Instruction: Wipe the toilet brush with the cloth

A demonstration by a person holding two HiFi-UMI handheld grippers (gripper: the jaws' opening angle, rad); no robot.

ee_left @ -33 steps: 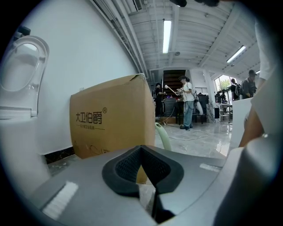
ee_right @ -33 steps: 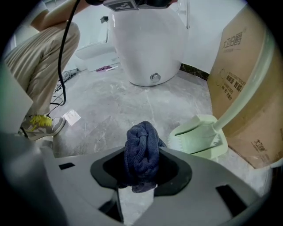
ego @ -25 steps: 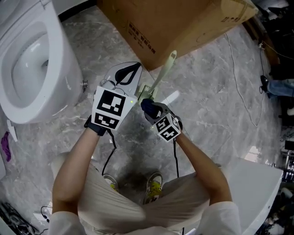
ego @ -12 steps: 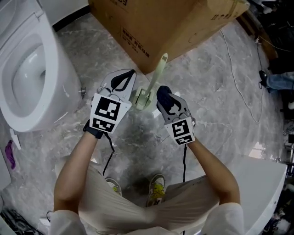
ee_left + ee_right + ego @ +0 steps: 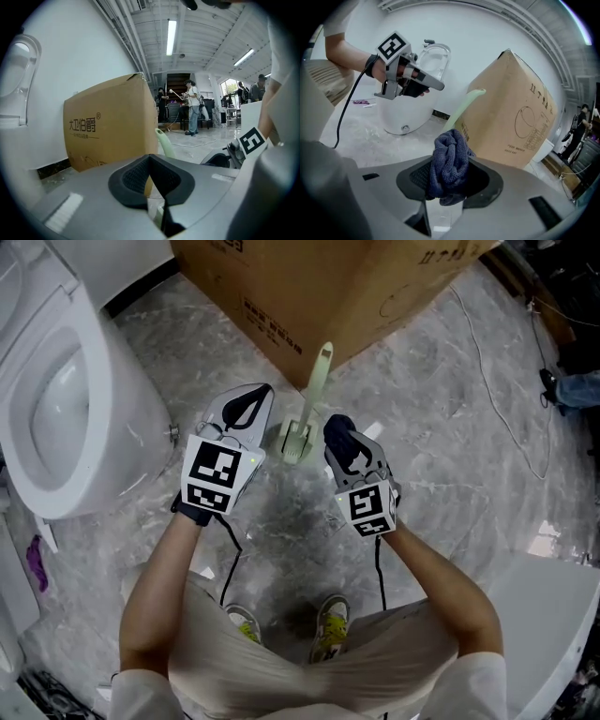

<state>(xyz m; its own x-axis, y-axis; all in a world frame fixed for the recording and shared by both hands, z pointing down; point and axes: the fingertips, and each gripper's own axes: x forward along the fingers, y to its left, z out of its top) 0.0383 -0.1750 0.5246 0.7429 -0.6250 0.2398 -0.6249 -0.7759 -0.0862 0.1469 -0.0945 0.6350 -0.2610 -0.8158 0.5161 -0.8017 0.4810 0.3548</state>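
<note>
Head view has the toilet brush [image 5: 315, 390] upright just before the cardboard box [image 5: 356, 277], the right gripper [image 5: 342, 440] near that box clamping the bunched cloth [image 5: 449, 159], the left gripper [image 5: 258, 399] pinched together on nothing (apparently); wiping seems not yet begun, and next the cloth must meet the handle.

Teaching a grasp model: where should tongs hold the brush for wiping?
Probably low on the brush, at its wide end, from the left as the left tongs do: the slim handle then juts free for the cloth.
</note>
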